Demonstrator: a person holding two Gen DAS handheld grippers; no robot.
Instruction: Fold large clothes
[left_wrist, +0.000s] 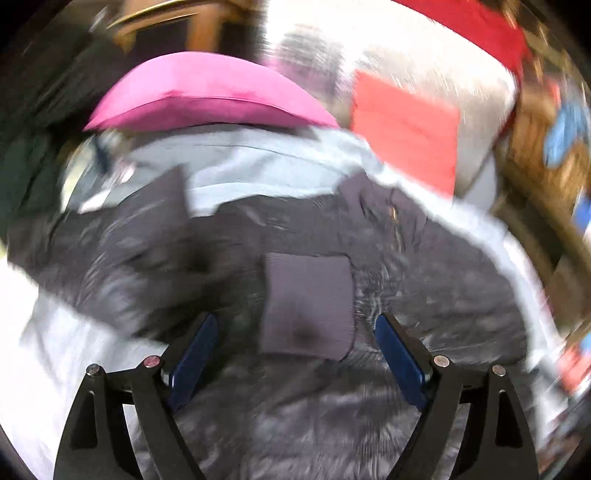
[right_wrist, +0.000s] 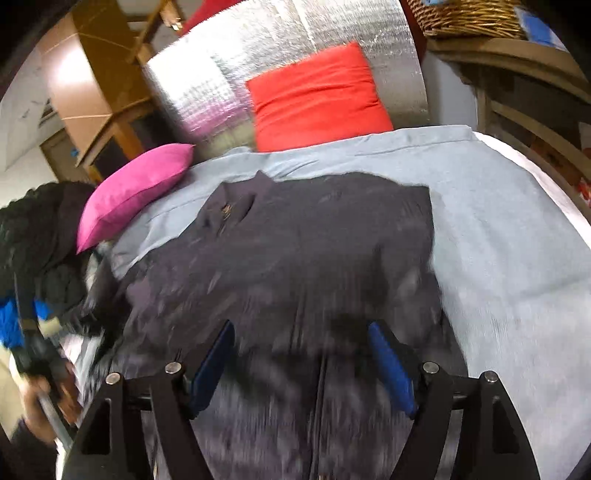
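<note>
**Dark jacket spread on the bed, both tools free above it**

Bedroom clutter rings the scene: a silver quilted insulation sheet (right_wrist: 280, 62) stands against the wall behind the bed, with a wicker basket (right_wrist: 469, 16) on shelving to its right. Across the bed lies a pale blue sheet (right_wrist: 498, 229), and on that sheet, roughly in its middle, the dark grey jacket (right_wrist: 295, 251) is spread flat with its collar toward the far end and a zip line running down toward the camera. One sleeve appears already turned inward over the body, its ribbed cuff (left_wrist: 308, 302) resting on the chest panel. Past the jacket's collar a red cushion (right_wrist: 317, 99) leans on the silver sheet; off the jacket's left shoulder sits a magenta cushion (right_wrist: 136, 192).

Above the jacket's lower part, the left tool (left_wrist: 295, 354) stands wide, nothing between its blue pads; the cuff lies on the cloth beyond them. The right tool (right_wrist: 299, 362) is likewise wide and holds nothing.

By my reading, folding has barely started: the sleeves look tucked, while the body folds remain.
</note>
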